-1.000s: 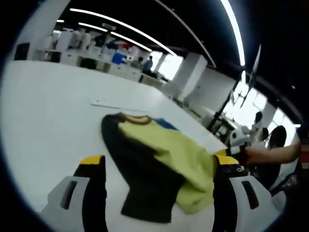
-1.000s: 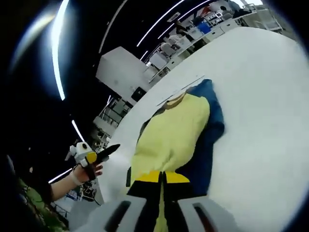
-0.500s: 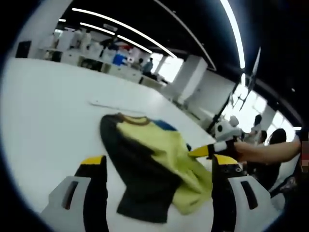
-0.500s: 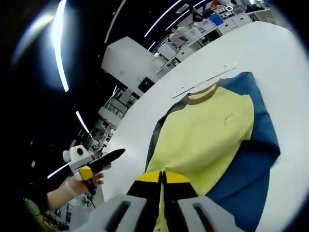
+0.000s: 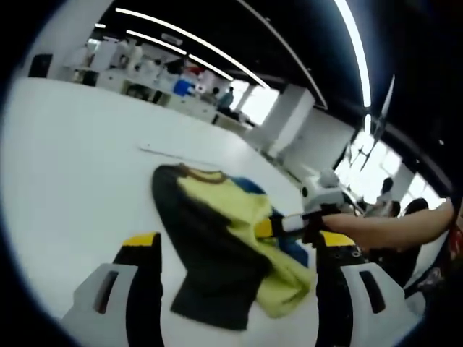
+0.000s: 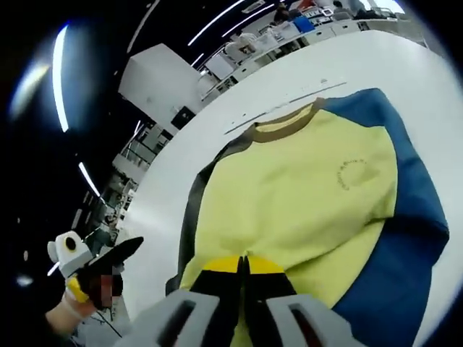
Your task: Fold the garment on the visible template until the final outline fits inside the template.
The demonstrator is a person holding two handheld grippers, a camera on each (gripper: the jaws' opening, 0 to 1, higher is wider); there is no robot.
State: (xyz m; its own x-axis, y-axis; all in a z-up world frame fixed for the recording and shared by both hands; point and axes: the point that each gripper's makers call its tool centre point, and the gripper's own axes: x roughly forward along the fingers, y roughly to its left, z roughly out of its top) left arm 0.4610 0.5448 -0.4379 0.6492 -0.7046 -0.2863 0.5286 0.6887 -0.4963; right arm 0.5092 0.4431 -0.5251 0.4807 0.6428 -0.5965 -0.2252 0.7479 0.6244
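So the shirt [image 6: 304,195] is lying on the white tabletop [image 6: 405,72], yellow front up with a brown collar, a blue sleeve on one side and a dark sleeve on the other. The right claw [image 6: 244,271] has its jaws together, clamped on the yellow hem. In the left gripper view the shirt [image 5: 217,238] looks bunched up, dark part nearest the camera, and the right claw [image 5: 269,228] comes in from the right, held by a hand [image 5: 340,225], pinching the yellow fabric. The left claw [image 5: 231,253] has its jaws wide apart, holding nothing, one either side of the shirt.
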